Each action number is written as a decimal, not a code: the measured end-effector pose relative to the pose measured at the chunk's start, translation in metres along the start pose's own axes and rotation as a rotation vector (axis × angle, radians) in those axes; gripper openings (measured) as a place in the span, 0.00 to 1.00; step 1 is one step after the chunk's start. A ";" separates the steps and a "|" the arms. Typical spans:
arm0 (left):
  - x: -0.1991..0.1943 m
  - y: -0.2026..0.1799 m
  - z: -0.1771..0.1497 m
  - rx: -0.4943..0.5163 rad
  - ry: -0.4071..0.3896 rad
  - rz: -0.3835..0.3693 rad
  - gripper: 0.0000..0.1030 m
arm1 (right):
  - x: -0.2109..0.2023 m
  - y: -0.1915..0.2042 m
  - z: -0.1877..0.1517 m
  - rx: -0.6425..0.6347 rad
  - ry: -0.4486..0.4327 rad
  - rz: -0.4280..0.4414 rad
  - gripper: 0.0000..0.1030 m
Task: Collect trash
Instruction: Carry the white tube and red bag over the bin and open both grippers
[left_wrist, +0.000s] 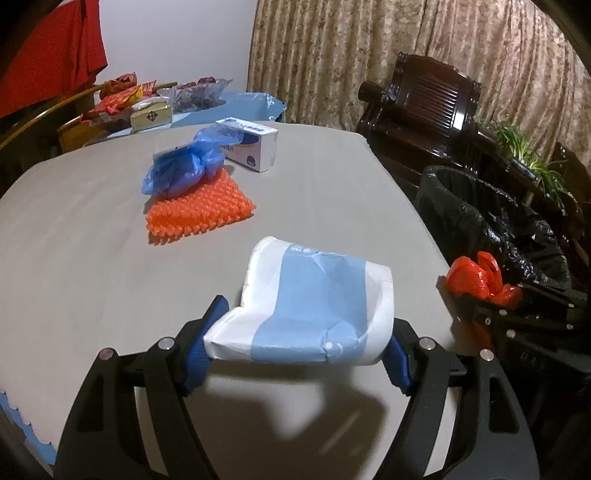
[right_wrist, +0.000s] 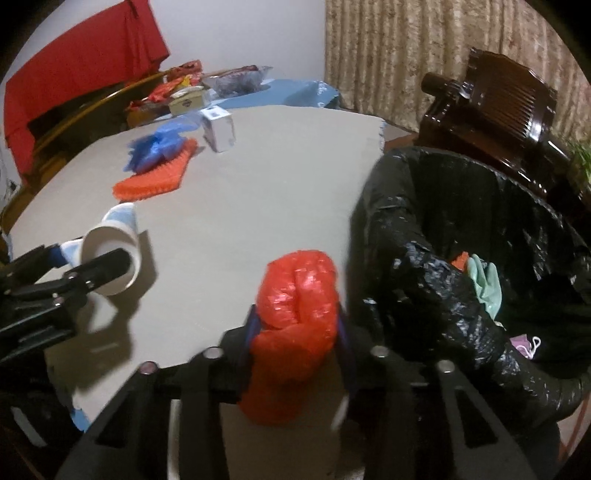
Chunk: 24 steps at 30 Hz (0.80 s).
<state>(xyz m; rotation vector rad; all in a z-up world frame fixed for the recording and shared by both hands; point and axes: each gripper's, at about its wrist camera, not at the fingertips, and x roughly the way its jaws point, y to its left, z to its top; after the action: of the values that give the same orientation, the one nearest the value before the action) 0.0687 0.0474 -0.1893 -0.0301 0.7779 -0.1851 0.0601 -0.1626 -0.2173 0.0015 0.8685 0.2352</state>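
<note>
A crushed white paper cup with a blue band (left_wrist: 314, 295) hangs just above the grey table (left_wrist: 92, 258), and my left gripper (left_wrist: 303, 343) is shut on its sides with its blue pads. In the right wrist view the same cup (right_wrist: 114, 236) shows its open mouth in the left gripper (right_wrist: 85, 258). My right gripper (right_wrist: 299, 328) is shut on a crumpled red plastic bag (right_wrist: 295, 295) at the table's right edge, beside the bin. From the left wrist view the red bag (left_wrist: 476, 277) and right gripper (left_wrist: 484, 295) sit close to the bin's rim.
A bin lined with a black bag (right_wrist: 424, 221) stands off the table's right edge with some trash inside. On the table lie a blue plastic bag (left_wrist: 181, 170), an orange spiky mat (left_wrist: 199, 214) and a white box (left_wrist: 255, 147). Snack packets (left_wrist: 122, 99) clutter the far end; a dark wooden chair (left_wrist: 424, 103) stands behind the bin.
</note>
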 end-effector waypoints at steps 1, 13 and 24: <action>-0.001 -0.001 0.001 0.001 -0.003 0.000 0.71 | -0.002 -0.001 0.001 0.007 -0.010 0.013 0.30; -0.022 -0.018 0.033 0.020 -0.083 -0.026 0.71 | -0.056 -0.016 0.032 0.069 -0.167 0.062 0.29; -0.020 -0.091 0.080 0.116 -0.152 -0.147 0.71 | -0.103 -0.094 0.056 0.160 -0.271 -0.049 0.29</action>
<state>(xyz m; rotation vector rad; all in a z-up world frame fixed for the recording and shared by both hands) 0.0963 -0.0416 -0.1099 0.0083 0.6124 -0.3632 0.0572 -0.2697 -0.1122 0.1579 0.6148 0.1148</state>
